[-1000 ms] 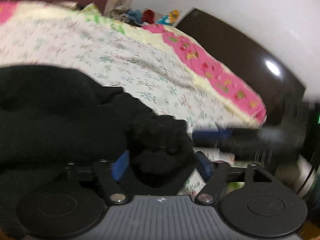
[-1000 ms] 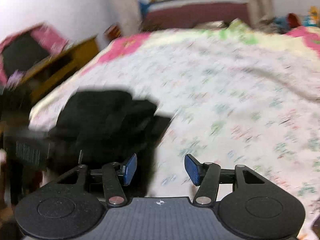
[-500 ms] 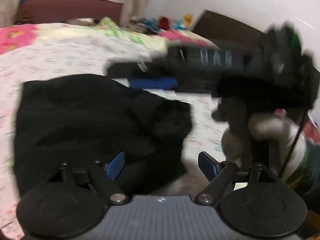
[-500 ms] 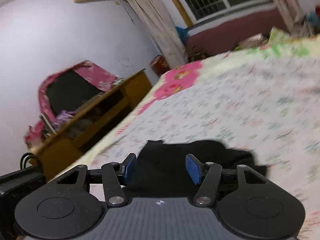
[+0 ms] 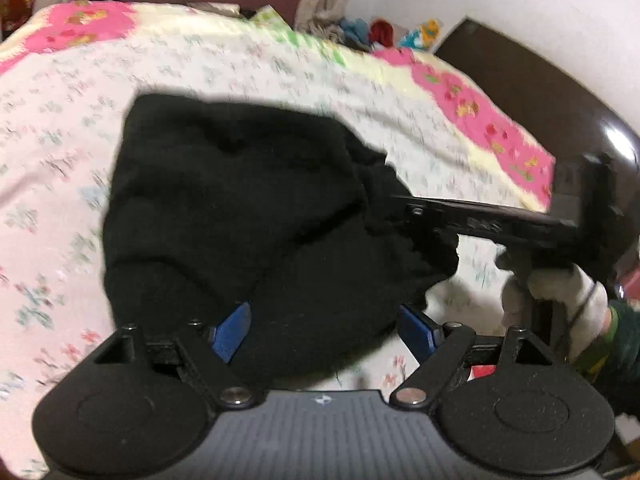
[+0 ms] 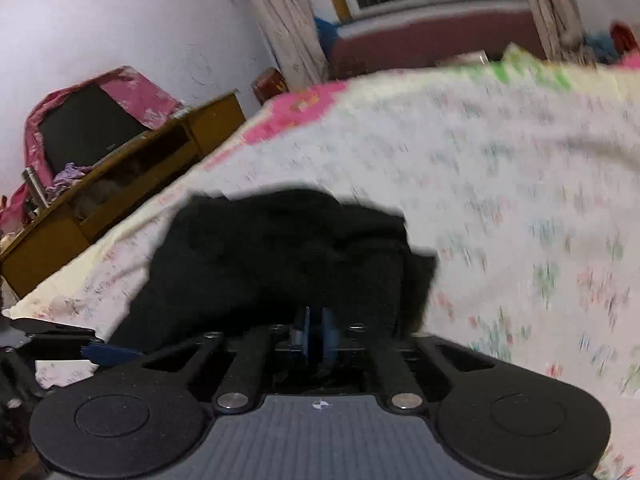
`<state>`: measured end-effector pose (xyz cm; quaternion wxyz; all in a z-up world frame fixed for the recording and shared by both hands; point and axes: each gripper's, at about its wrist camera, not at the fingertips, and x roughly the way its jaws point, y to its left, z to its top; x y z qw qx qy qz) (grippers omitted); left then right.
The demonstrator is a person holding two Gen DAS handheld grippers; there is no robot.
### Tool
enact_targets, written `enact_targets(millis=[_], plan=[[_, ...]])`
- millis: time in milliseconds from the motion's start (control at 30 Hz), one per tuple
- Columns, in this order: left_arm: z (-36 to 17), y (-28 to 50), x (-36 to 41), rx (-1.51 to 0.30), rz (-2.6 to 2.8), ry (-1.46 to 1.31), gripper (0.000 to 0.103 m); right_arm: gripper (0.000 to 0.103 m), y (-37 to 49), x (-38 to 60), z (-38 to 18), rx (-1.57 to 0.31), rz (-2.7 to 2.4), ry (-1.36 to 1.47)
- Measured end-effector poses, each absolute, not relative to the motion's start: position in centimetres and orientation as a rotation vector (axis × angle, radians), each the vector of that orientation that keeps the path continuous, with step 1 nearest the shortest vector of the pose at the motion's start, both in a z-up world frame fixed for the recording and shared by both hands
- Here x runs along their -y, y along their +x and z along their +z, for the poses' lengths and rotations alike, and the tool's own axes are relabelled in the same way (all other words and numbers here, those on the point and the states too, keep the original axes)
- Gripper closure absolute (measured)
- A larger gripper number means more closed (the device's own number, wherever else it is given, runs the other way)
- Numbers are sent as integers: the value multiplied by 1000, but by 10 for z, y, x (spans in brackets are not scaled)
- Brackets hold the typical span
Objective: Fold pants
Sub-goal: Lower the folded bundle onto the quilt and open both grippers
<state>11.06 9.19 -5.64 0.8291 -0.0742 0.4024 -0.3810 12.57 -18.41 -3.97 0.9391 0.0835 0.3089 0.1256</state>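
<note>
Black fabric fills both views: the pants (image 5: 240, 216) lie bunched on the bed (image 5: 60, 152), on its floral sheet near the edge. The left gripper (image 5: 324, 326) hovers with its blue fingers (image 5: 230, 330) spread wide, the near hem of the pants sitting between them (touching or just above, I cannot tell). The right gripper (image 6: 316, 330) has its fingers pressed together, pinching the pants' right-hand edge (image 6: 280, 256). A gloved hand (image 5: 556, 300) carries it. The wooden desk (image 6: 120, 184) beside the bed holds a dark screen under pink cloth; its open shelf is too blurred to read.
</note>
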Motion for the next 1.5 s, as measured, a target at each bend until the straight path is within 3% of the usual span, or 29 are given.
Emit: enact_targets(millis=[67, 200, 367, 433, 467, 500, 667, 733, 800, 900, 1033, 1400, 1500], plan=[[-41, 119, -94, -779, -804, -160, 13, 69, 117, 173, -21, -556, 273, 103], [-27, 163, -85, -658, -801, -233, 10, 68, 155, 159, -13, -542, 349, 135], [-66, 225, -94, -675, -655, -337, 11, 74, 216, 160, -39, -648, 357, 119], [-87, 237, -99, -692, -597, -279, 24, 81, 227, 166, -62, -688, 334, 40], [-99, 242, -104, -721, -582, -299, 32, 91, 230, 173, -72, -703, 328, 62], [-106, 245, -106, -734, -573, -301, 35, 95, 234, 182, -78, -710, 328, 114], [-93, 240, -95, -727, -548, -215, 36, 97, 246, 185, -61, -793, 331, 162], [-80, 233, -94, -704, -500, -188, 33, 87, 243, 179, -35, -791, 362, 133], [-68, 229, -94, -659, -464, -161, 16, 76, 256, 169, -13, -775, 412, 102], [-64, 230, -94, -648, -473, -132, 13, 76, 292, 153, -4, -772, 504, 144], [-76, 228, -93, -674, -467, -96, 13, 76, 345, 121, -34, -912, 614, 227], [-80, 213, -90, -657, -493, -63, 12, 78, 338, 43, -59, -949, 721, -384], [-80, 206, -88, -641, -490, -52, 9, 78, 347, 44, -52, -953, 806, -311]])
